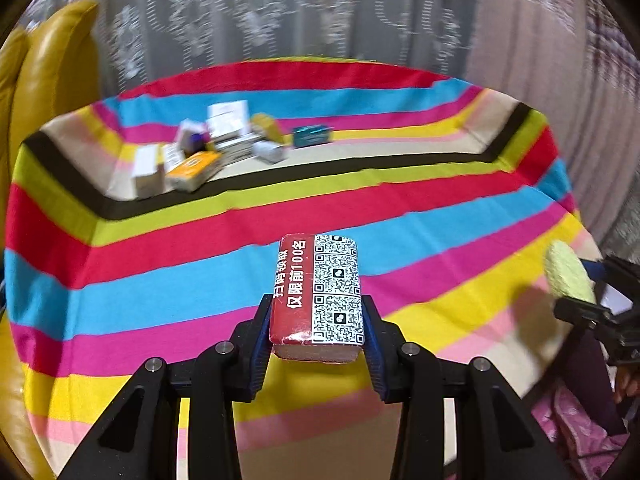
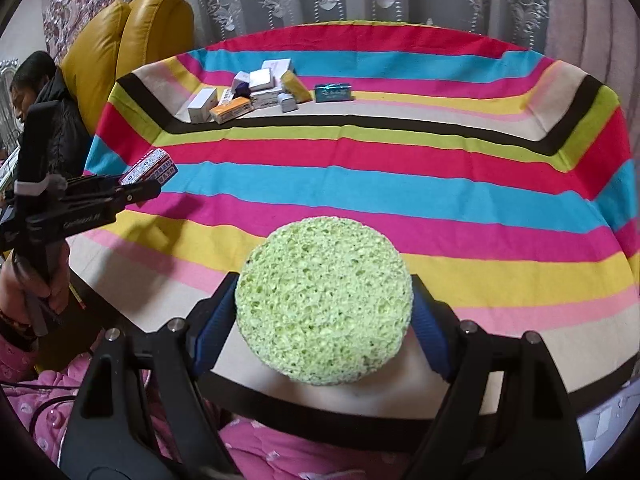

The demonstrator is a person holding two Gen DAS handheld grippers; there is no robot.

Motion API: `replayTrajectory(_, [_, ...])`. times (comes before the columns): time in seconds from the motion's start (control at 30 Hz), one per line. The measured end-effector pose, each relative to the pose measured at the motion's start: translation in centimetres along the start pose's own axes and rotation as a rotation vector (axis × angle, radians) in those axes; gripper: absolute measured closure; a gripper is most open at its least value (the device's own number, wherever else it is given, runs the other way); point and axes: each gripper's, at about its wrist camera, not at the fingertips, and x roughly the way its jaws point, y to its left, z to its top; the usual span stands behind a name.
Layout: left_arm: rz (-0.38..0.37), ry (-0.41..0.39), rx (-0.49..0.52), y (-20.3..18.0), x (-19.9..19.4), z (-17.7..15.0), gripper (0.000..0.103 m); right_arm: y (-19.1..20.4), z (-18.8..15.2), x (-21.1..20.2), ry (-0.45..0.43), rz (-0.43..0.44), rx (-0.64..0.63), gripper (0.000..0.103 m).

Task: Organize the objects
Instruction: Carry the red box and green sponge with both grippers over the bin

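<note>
**Both tongs loaded above the striped bench**

Right tongs grip a round green sponge between blue pads, held over the near edge of the bench. Left tongs clamp a red packet with QR codes, also held above the striped cloth, left of the sponge. Far beyond the sponge, across the black stripe, a cluster of small boxes lies near the bench's back edge, a teal box just right of it.
</note>
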Motion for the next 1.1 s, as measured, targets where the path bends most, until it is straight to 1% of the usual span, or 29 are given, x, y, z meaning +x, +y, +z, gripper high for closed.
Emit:
replayTrajectory(0.3, [-0.091,0.002,0.157,-7.7,-1.7,0.5,0.061,-3.1,-0.9,-3.7,-0.043,-0.029,0.044,0.020])
replayTrajectory(0.33, [-0.113,0.003,0.180,-8.8,-2.0,0.5,0.061,-3.4,-1.2,-4.2,-0.047,-0.036,0.044,0.020])
replayTrajectory(0.43, [-0.139,0.003,0.236,-11.3,-2.5,0.6,0.061,-4.2,-1.9,-5.7,-0.056,-0.069,0.042,0.020])
replayTrajectory(0.53, [-0.184,0.011,0.277,-13.7,-2.9,0.5,0.061,-5.4,-3.2,-7.4,-0.067,-0.101,0.063,0.020])
replayTrajectory(0.67, [-0.252,0.048,0.350,-17.4,-2.9,0.7,0.061,-7.3,-4.6,-8.8,-0.065,-0.141,0.096,0.020])
replayTrajectory(0.77, [-0.298,0.046,0.452,-21.1,-3.3,0.7,0.061,-9.0,-5.7,-9.9,-0.066,-0.181,0.132,0.020])
replayTrajectory(0.8, [-0.324,0.045,0.487,-22.6,-3.5,0.6,0.061,-9.7,-6.1,-10.4,-0.069,-0.194,0.152,0.020])
replayTrajectory(0.97, [-0.411,0.073,0.601,-27.8,-3.3,-0.4,0.061,-12.7,-7.9,-11.7,-0.063,-0.243,0.231,0.020])
replayTrajectory(1.1, [-0.473,0.096,0.692,-31.6,-3.4,-1.3,0.061,-14.8,-9.5,-12.7,-0.042,-0.300,0.286,0.020])
